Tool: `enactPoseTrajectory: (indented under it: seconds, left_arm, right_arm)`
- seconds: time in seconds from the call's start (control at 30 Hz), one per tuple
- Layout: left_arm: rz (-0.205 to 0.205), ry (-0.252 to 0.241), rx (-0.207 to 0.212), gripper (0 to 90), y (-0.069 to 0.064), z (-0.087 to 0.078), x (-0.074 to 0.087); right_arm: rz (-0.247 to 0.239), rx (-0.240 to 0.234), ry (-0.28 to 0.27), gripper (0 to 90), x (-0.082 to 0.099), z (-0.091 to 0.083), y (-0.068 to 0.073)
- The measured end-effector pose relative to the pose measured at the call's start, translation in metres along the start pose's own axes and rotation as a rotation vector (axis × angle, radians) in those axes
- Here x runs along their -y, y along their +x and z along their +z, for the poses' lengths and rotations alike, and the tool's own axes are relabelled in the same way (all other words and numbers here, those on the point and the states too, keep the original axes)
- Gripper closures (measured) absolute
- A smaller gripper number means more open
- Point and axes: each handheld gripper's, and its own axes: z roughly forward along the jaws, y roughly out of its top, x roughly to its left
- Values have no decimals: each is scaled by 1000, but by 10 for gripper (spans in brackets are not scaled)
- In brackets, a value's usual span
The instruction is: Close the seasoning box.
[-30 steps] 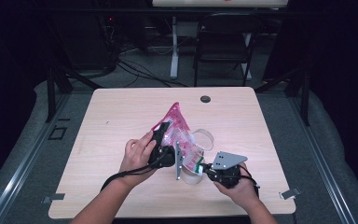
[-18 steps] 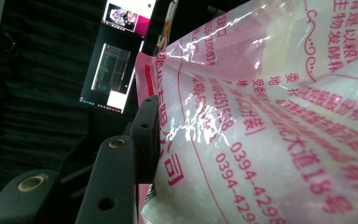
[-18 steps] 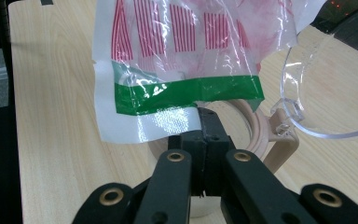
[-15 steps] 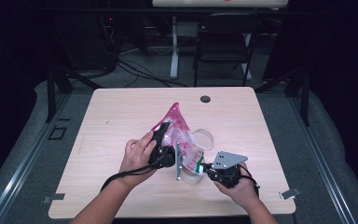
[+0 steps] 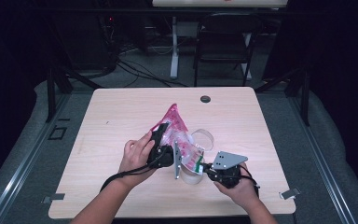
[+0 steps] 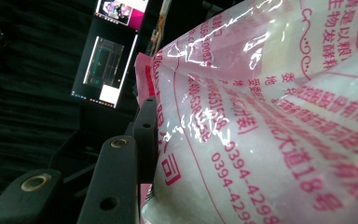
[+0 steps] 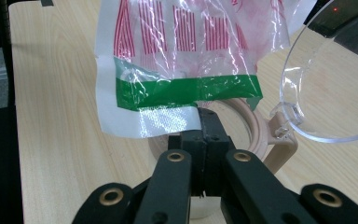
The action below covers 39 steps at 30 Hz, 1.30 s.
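A pink printed plastic bag (image 5: 175, 122) of white granules is held tilted above the table, with my left gripper (image 5: 167, 137) shut on its side. In the left gripper view the bag (image 6: 261, 116) bulges against one black finger (image 6: 144, 135). Its white and green mouth end (image 7: 177, 91) hangs over the beige rim of a clear container (image 7: 257, 135), whose hinged clear lid (image 7: 326, 84) stands open to the right. My right gripper (image 7: 204, 126) is shut on the near rim of that container (image 5: 193, 176).
The light wooden table (image 5: 112, 116) has a round black cable hole (image 5: 205, 99) near its far edge. A dark chair (image 5: 223, 42) and cables stand beyond the table. Bare tabletop lies to the left and right of both hands.
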Motion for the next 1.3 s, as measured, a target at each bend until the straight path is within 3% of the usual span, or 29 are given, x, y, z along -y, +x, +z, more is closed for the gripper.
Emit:
enactPoseTrajectory:
  seconds: [0.7,1.0,1.3]
  left_arm:
    - [-81,11,24,626,1,0,9]
    - [-87,16,30,629,0,-1,9]
    - [-134,11,42,629,-2,0,13]
  right_arm:
    - [-16,3,-39,900,-10,-8,5]
    - [-21,16,-52,900,-13,-12,4]
    - [-21,19,-64,900,-14,-14,4]
